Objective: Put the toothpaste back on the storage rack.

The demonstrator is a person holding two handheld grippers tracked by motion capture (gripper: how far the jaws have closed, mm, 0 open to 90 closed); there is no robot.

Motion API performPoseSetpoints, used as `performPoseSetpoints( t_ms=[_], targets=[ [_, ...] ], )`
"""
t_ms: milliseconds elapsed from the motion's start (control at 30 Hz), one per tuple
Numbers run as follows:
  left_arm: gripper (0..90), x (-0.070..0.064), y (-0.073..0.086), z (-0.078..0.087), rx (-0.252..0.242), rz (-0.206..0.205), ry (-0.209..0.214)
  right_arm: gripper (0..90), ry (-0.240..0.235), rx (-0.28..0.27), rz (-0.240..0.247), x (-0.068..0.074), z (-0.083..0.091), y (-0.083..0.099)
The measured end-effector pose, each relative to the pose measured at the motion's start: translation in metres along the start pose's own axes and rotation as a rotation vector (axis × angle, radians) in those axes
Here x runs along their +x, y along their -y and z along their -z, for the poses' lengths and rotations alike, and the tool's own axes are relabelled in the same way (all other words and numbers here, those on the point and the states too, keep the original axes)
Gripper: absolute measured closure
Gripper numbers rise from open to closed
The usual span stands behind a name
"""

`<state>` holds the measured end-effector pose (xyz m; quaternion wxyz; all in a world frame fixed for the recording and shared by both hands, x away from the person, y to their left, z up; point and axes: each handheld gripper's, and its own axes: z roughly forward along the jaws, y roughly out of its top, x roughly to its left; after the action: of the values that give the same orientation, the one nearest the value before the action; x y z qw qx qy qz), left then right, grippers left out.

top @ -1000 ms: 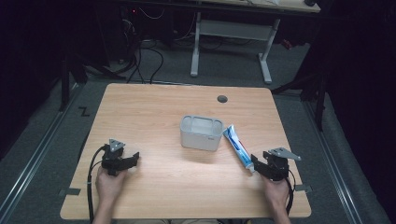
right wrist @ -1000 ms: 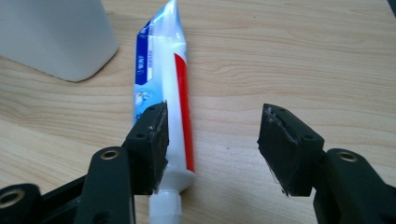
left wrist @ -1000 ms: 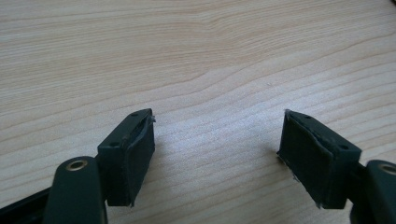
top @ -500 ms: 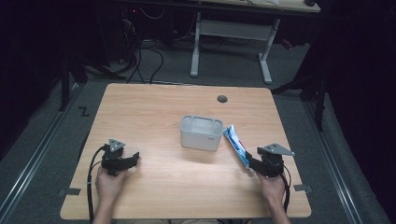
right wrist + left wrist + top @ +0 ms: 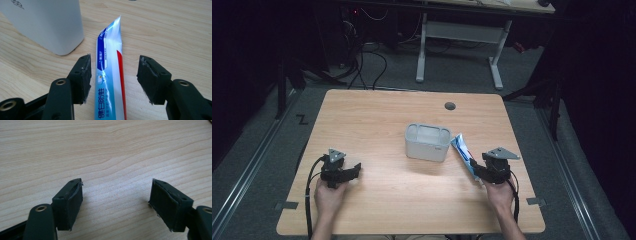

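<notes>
A blue, white and red toothpaste tube (image 5: 464, 154) lies flat on the wooden table (image 5: 382, 115), just right of a grey-white rectangular bin (image 5: 427, 142). My right gripper (image 5: 478, 170) is open at the tube's near end; in the right gripper view the tube (image 5: 110, 75) runs between the two spread jaws, closer to the left one, and neither pad touches it. The bin (image 5: 47, 22) stands at that view's upper left. My left gripper (image 5: 352, 172) rests open at the table's front left, with only bare wood between its pads (image 5: 72, 202).
A round cable hole (image 5: 450, 106) sits near the table's far edge. Cables (image 5: 312, 180) trail from both grippers toward the front edge. Beyond the table are a desk frame (image 5: 457, 35) and floor cables.
The right gripper has moved forward and left along the table until its open jaws straddle the near end of the toothpaste tube. The left gripper has stayed put.
</notes>
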<state>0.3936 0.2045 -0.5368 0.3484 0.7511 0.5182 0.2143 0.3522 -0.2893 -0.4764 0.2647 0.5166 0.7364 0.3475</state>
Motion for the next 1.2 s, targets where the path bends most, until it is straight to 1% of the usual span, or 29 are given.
performPoseSetpoints(
  t_ms=[67, 167, 200, 367, 533, 767, 867, 967, 1200],
  targets=[
    [26.9, 0.000, 0.000, 0.000, 0.001, -0.003, -0.003, 44.8, -0.005, 0.008, -0.003, 0.000, -0.002, -0.003],
    [26.9, 0.000, 0.000, 0.000, 0.000, 0.000, 0.000, 44.8, -0.010, 0.019, 0.016, 0.002, -0.006, -0.008],
    [26.9, 0.000, 0.000, 0.000, 0.001, -0.001, -0.002, 44.8, -0.014, 0.023, 0.012, 0.002, -0.007, -0.010],
    [26.9, 0.000, 0.000, 0.000, 0.000, 0.002, -0.002, 44.8, -0.023, 0.040, 0.025, 0.005, -0.014, -0.020],
    [26.9, 0.000, 0.000, 0.000, 0.000, 0.003, -0.003, 44.6, -0.032, 0.056, 0.047, 0.009, -0.023, -0.026],
    [26.9, 0.001, 0.000, 0.000, -0.002, 0.008, 0.001, 45.6, -0.023, 0.076, 0.066, 0.011, -0.030, -0.031],
    [26.9, 0.001, 0.000, 0.000, -0.005, 0.013, 0.003, 46.0, -0.013, 0.096, 0.074, 0.010, -0.035, -0.030],
    [26.9, 0.001, 0.000, 0.000, -0.003, 0.012, 0.003, 46.1, -0.013, 0.116, 0.067, 0.009, -0.040, -0.030],
    [26.9, 0.001, 0.000, 0.000, -0.003, 0.012, 0.003, 45.6, -0.013, 0.134, 0.049, 0.006, -0.048, -0.031]
  ],
)
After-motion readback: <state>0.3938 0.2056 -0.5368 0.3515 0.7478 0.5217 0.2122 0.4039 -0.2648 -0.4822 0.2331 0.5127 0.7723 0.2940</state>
